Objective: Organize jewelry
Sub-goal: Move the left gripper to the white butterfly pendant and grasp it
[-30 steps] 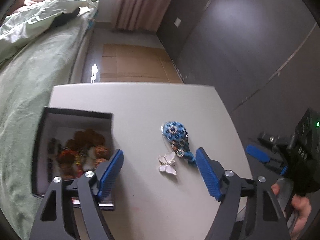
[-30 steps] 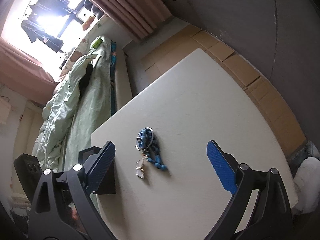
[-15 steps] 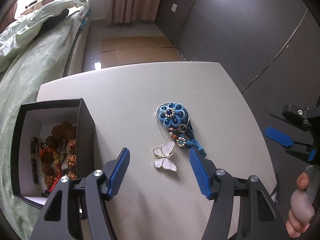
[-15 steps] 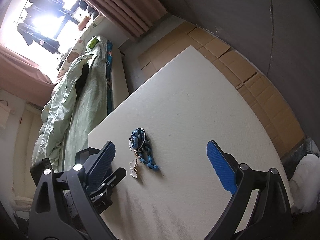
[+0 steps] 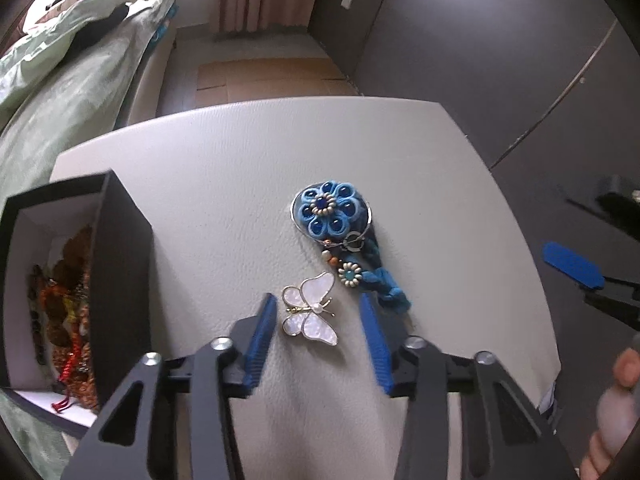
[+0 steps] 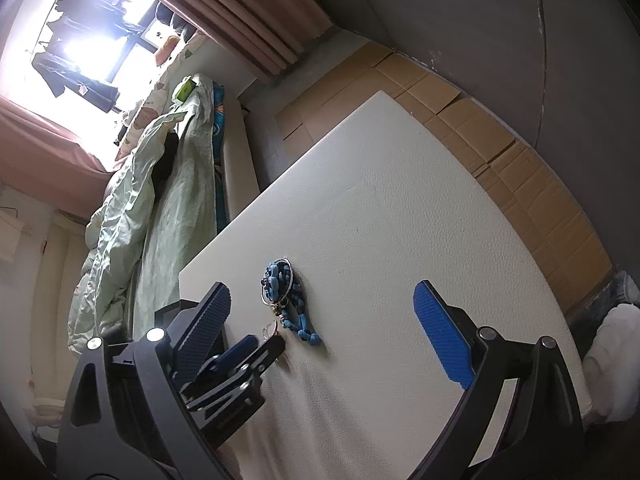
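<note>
A white butterfly brooch (image 5: 310,310) lies on the white table (image 5: 224,184). My left gripper (image 5: 318,316) is open, low over the table, with one blue finger on each side of the brooch, not touching it. A blue flower ornament with a braided cord (image 5: 332,214) lies just beyond the brooch. It also shows in the right wrist view (image 6: 286,300). A black box (image 5: 120,272) with a white lining stands at the left and holds several orange and brown pieces. My right gripper (image 6: 324,328) is open and empty above the table, to the right of the left gripper (image 6: 256,350).
A bed with a green quilt (image 6: 152,200) runs along the table's left side. Flattened cardboard (image 6: 480,128) covers the floor beyond the table. A dark wall (image 5: 480,40) stands to the right. The table's right edge (image 5: 532,280) is near the right gripper.
My left gripper has moved forward and down to the butterfly brooch and has narrowed around it. The right gripper has stayed nearly still.
</note>
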### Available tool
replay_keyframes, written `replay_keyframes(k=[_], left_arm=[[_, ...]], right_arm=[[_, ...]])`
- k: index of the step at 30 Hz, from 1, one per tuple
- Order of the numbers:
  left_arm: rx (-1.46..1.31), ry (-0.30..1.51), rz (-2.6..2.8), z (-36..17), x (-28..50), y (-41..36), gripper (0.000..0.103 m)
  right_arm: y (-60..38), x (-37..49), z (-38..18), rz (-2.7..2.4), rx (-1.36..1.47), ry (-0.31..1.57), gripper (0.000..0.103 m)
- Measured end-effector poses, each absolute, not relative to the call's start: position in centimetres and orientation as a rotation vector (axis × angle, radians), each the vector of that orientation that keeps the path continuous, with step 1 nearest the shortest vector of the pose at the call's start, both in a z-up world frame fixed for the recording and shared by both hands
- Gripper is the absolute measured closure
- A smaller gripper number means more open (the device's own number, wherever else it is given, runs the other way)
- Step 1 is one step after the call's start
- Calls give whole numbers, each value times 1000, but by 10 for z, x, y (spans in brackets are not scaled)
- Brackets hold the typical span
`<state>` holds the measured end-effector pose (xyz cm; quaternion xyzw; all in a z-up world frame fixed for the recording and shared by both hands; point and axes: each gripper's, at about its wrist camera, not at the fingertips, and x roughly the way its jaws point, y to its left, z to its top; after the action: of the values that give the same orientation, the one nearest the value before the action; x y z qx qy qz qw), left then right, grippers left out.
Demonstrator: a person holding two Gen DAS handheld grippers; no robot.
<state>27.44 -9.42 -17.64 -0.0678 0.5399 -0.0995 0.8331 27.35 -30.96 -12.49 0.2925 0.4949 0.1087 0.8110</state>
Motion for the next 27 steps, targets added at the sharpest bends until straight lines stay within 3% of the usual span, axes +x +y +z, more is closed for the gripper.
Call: replay_keyframes(k=[8,11,17,19,27], left_arm=[[-53,1119,-187,-179,275,-103,69],[-17,1118,-159,-180,275,-105,79],[-40,1122,-175,-178,272,-100,81],[-48,1106,-184,-172,269,-97,93],[-104,1085,-182,-155,269,-75,94]], right_arm=[[-308,275,-124,241,625,1061,10],[-304,276,-125,243,617,1069,10],[-301,275,-123,249,610,1068,10],[-299,275,-124,250,611,1070,10],[-293,277,-125,254,595,1077,10]])
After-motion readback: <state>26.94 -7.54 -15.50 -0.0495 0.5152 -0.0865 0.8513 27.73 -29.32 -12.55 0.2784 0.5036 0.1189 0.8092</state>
